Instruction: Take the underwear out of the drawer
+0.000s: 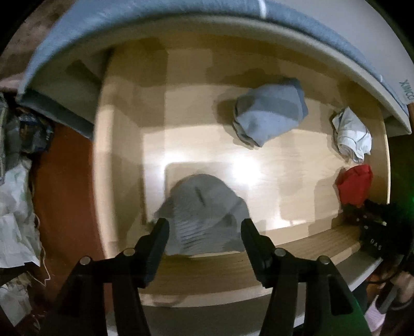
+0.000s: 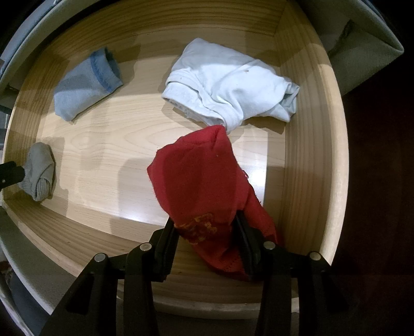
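Observation:
The open wooden drawer [image 1: 207,274] holds several folded pieces of underwear. A grey piece [image 1: 204,206] lies near the front wall, blurred, right under my left gripper [image 1: 204,227], whose jaws stand wide apart over it without pressing it. A light blue piece [image 1: 269,111] and a white one [image 1: 352,134] lie farther back. My right gripper [image 2: 207,230] is shut on the red underwear [image 2: 201,181], which hangs bunched between its pads above the drawer floor near the right wall [image 2: 305,155]. In the right wrist view the grey piece [image 2: 38,170] lies at the far left beside a left fingertip [image 2: 10,174].
A mattress edge with a grey-blue cover [image 1: 155,20] overhangs the back of the drawer. Crumpled cloth and pale bags [image 1: 15,206] lie heaped on the red-brown floor [image 1: 64,193] left of the drawer. Bare wood shows in the drawer's middle [image 2: 116,155].

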`<state>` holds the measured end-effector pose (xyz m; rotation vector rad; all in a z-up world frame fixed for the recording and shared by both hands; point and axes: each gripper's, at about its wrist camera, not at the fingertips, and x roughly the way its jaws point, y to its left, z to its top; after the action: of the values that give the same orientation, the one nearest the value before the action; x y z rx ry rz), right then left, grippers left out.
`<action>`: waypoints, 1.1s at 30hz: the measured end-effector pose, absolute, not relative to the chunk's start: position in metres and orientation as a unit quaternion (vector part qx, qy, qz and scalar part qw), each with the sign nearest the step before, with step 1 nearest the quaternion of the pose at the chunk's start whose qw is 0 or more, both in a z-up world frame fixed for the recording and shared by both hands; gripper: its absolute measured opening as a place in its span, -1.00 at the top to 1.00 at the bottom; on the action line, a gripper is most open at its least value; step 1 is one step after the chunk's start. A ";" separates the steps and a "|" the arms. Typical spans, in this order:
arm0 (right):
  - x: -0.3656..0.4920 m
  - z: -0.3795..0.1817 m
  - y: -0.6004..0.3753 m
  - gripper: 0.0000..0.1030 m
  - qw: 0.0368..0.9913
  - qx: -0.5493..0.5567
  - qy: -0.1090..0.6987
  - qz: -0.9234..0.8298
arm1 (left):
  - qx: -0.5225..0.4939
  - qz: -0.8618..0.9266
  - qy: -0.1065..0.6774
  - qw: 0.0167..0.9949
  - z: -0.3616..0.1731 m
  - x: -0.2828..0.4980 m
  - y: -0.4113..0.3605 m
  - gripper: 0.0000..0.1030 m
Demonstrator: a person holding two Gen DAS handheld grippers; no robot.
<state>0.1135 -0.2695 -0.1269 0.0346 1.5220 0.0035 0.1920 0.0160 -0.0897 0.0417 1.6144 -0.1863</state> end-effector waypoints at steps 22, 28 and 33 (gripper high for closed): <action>0.112 -0.125 -0.263 0.21 0.725 0.014 0.689 0.000 | 0.100 -0.069 0.752 0.648 -0.135 0.201 -0.014 -0.49; 0.113 -0.126 -0.262 0.20 0.724 0.012 0.690 0.001 | 0.120 -0.057 0.757 0.639 -0.141 0.206 -0.022 -0.49; 0.113 -0.127 -0.260 0.19 0.722 0.011 0.691 0.002 | 0.120 -0.048 0.757 0.640 -0.142 0.202 -0.020 -0.38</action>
<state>0.1133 -0.2596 -0.1274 0.0239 1.5267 0.0050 0.2018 -0.0202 -0.1418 0.2744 1.7272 -0.1097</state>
